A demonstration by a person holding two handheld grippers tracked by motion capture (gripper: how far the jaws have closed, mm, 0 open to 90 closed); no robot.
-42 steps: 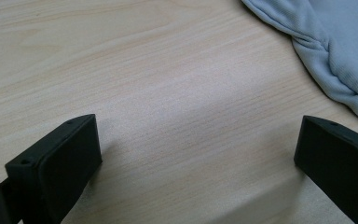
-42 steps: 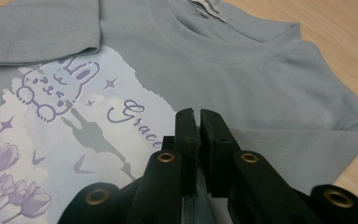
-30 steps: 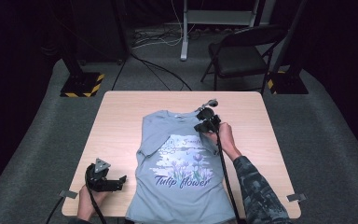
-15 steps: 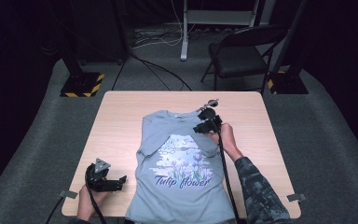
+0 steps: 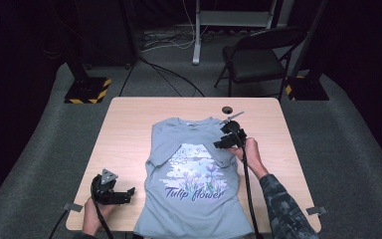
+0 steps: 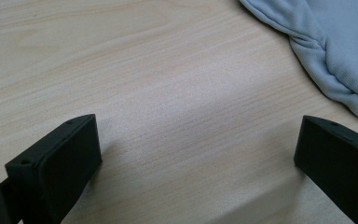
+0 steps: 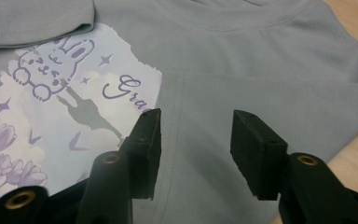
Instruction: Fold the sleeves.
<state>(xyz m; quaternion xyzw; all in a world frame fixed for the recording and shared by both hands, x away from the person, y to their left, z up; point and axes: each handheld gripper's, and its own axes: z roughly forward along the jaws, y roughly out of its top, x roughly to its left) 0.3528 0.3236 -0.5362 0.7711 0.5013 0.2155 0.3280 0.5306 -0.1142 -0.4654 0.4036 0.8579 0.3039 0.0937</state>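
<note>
Grey printed cotton T-shirt (image 5: 191, 174) w/ sleeves folded in, body unfolded; right gripper (image 7: 193, 140) & left gripper (image 6: 196, 158) both released, empty.

Background stuff: a black folding chair (image 5: 258, 57) sits behind the light wood table (image 5: 129, 129), next to a white stand leg (image 5: 197, 32). Cables (image 5: 164, 42) snake over the grey carpet (image 5: 45, 134). Yellow-black striped base (image 5: 87, 90) at left.
</note>
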